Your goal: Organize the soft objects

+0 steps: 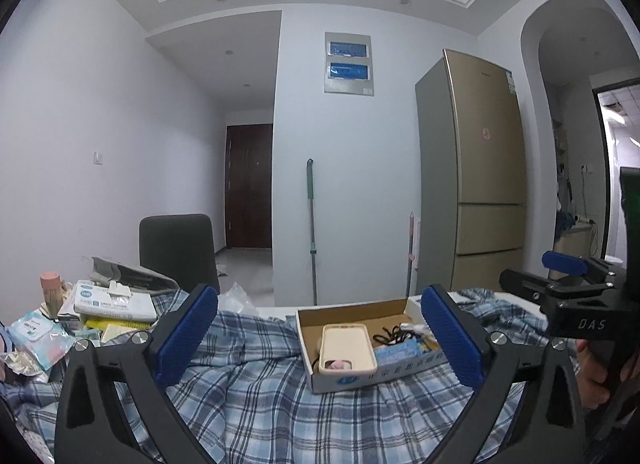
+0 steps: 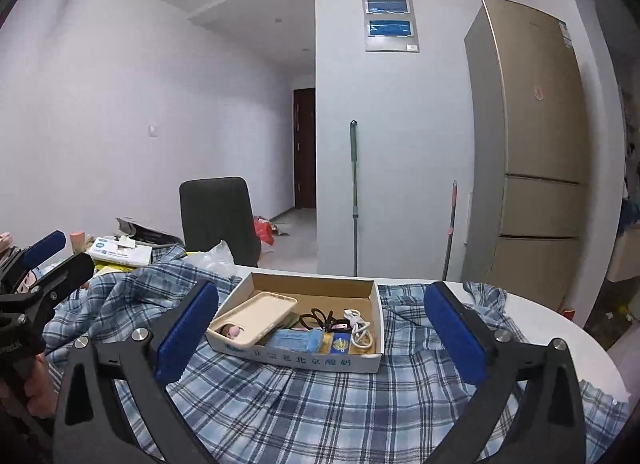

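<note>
A blue plaid shirt [image 2: 304, 396] lies rumpled over the white table [image 2: 560, 324], spreading beneath and ahead of both my jaws. On the shirt, straight ahead between my right jaws and ahead toward the right side of my left jaws, sits an open cardboard box [image 2: 372, 292]. Inside it lie a cream phone case [image 2: 260, 314], a blue face mask [image 2: 294, 340], a white cable [image 2: 360, 330] and a black cord [image 2: 318, 318]. My left gripper [image 1: 318, 334] is spread wide, holding nothing. My right gripper [image 2: 320, 328] is likewise wide apart and empty. Left of my left jaws sits a tissue pack [image 1: 114, 300].
</note>
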A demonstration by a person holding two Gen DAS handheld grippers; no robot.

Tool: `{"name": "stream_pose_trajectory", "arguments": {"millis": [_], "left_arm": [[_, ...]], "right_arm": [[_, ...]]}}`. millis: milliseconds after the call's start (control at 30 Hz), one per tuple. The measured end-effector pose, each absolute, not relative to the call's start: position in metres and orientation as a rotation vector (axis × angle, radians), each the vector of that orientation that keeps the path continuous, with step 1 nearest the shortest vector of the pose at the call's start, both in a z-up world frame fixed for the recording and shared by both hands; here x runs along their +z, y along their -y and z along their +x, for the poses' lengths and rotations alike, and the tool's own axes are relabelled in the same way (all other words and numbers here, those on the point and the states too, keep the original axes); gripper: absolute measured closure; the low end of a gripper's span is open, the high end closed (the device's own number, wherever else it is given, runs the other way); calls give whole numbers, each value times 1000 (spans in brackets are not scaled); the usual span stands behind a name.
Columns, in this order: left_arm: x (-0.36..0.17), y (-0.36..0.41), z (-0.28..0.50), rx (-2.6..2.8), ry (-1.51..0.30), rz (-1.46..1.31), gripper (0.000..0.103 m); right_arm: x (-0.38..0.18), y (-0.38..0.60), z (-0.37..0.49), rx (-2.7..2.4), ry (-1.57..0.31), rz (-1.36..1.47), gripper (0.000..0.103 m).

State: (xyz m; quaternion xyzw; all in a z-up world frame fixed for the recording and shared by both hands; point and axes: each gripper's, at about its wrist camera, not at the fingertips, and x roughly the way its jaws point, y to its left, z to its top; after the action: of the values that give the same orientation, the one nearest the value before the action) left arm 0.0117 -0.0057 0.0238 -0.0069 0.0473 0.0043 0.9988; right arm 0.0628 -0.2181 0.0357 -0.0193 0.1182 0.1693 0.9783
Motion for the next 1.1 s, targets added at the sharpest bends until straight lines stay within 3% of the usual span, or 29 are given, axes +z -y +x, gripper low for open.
{"name": "stream_pose_trajectory", "arguments": {"millis": [300, 1100], "left_arm": [[2, 0, 24, 0, -135, -17, 0], [-1, 9, 8, 21, -53, 52, 0]], "right_arm": [[8, 224, 54, 300, -153, -59, 0], [2, 224, 49, 289, -157, -81, 0]]}}
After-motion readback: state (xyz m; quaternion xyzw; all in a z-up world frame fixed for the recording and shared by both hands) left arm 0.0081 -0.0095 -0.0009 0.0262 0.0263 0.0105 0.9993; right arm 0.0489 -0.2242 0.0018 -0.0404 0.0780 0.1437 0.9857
